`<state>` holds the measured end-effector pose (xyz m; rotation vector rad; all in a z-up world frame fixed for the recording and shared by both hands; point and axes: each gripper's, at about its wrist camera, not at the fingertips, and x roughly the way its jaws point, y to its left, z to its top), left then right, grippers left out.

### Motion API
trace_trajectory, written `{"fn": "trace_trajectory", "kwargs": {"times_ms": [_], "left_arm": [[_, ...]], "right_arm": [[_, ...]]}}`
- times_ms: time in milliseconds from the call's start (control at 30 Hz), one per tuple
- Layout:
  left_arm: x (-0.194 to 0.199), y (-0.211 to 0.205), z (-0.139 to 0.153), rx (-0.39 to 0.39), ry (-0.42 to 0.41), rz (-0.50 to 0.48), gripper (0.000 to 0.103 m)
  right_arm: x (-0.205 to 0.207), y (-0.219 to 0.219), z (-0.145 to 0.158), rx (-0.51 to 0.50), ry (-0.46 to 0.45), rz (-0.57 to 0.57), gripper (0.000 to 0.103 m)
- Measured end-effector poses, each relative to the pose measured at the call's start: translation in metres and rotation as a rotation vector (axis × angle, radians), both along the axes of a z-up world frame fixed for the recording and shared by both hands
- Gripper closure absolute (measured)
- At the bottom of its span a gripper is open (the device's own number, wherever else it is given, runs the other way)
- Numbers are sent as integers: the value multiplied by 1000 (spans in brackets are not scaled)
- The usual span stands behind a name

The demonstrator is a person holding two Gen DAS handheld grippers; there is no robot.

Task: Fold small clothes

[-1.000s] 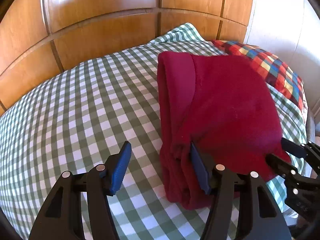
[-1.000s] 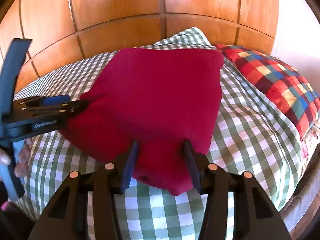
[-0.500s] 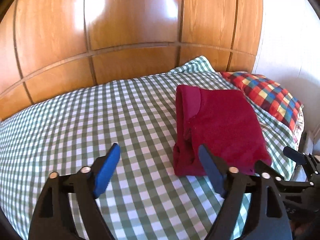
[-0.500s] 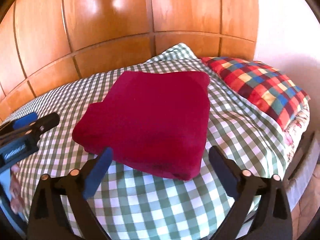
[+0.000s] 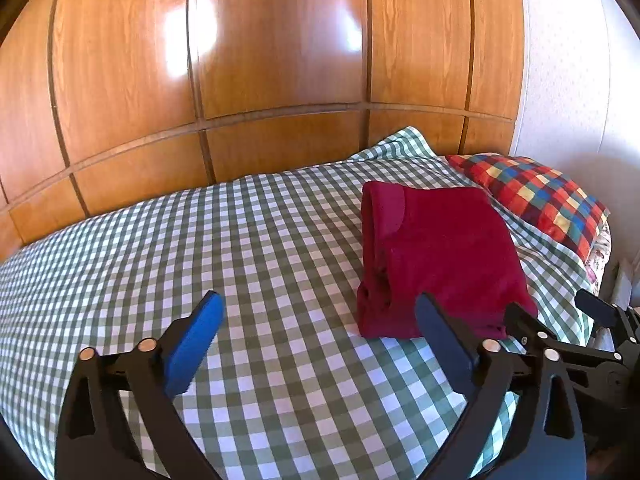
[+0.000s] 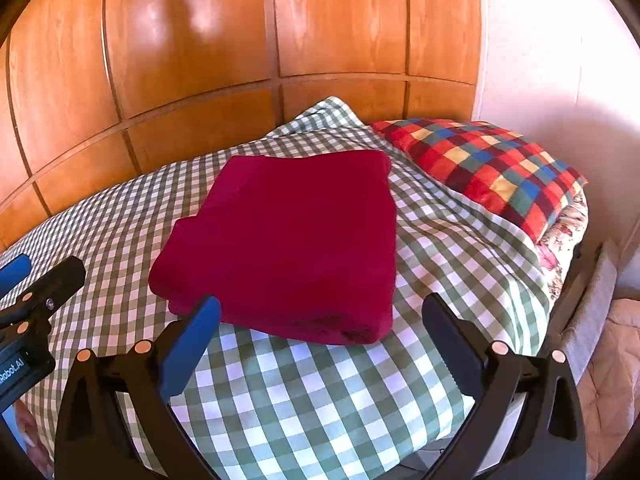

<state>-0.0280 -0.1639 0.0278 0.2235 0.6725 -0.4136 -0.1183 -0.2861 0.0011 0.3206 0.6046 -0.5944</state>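
A dark red garment (image 5: 444,256) lies folded into a thick rectangle on the green-checked bed cover (image 5: 240,248); it also shows in the right wrist view (image 6: 296,248). My left gripper (image 5: 318,330) is open and empty, held back above the cover, with the garment's near left corner just beyond its right finger. My right gripper (image 6: 320,334) is open and empty, just in front of the garment's near edge. In the left wrist view the right gripper's fingers (image 5: 528,326) show at the lower right.
A wooden panelled headboard (image 5: 260,80) stands behind the bed. A multicoloured checked pillow (image 6: 484,168) lies right of the garment. The bed's right edge (image 6: 560,280) drops off near a white wall (image 6: 560,60). The left gripper's body (image 6: 36,308) shows at the right wrist view's left.
Both grippers let go of the folded garment, opened wide and drew back and up from it. The garment stays flat on the bed.
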Motion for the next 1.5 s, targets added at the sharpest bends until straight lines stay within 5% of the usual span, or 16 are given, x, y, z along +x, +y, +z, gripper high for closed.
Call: {"fn": "trace_trajectory", "kwargs": {"times_ms": [367,1500], "left_arm": [[0,-2,-1,2,11,3,4],[-3,8,4,1,-13,33,4]], "right_arm": [[-6,4,4,-26,1,-65,2],[-5,13,4,3,5,-23,2]]}}
